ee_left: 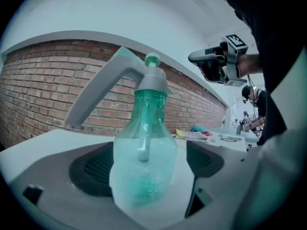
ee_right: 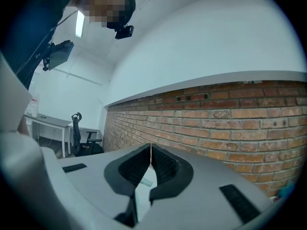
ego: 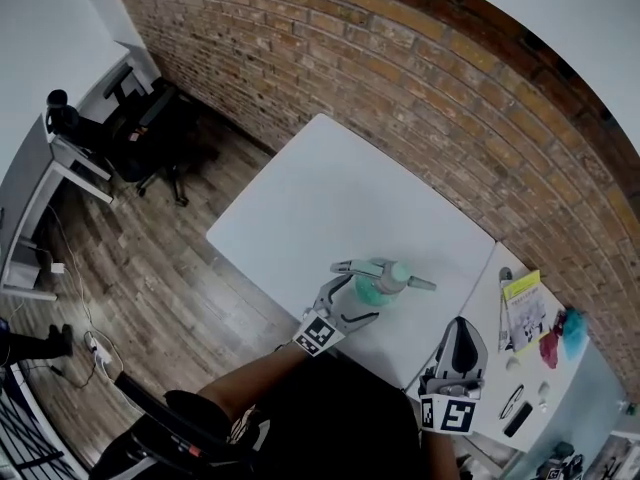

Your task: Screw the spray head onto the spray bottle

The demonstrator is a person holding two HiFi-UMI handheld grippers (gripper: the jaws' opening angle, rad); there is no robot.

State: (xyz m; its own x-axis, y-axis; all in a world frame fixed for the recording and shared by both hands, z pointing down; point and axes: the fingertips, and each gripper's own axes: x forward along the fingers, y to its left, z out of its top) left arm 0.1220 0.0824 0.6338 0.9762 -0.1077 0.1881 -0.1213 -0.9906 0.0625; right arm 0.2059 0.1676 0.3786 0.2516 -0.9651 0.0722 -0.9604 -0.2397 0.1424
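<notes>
A clear green spray bottle (ego: 378, 292) stands upright near the front edge of the white table (ego: 330, 198). The grey spray head (ego: 405, 276) sits on its neck. In the left gripper view the bottle (ee_left: 144, 162) fills the middle, and the head (ee_left: 151, 80) has its long lever reaching left. My left gripper (ego: 362, 290) is open around the bottle's body. Its pads (ee_left: 91, 169) stand on either side with a gap. My right gripper (ego: 460, 326) hangs to the bottle's right at the table's front corner. It (ee_right: 151, 150) is shut and holds nothing.
A second table (ego: 590, 388) adjoins at the right, carrying a yellow-edged paper (ego: 523, 303), a pink and blue item (ego: 560, 338) and small dark objects. A brick wall (ego: 450, 88) runs behind. An office chair (ego: 150, 128) and a desk stand on the wooden floor at the left.
</notes>
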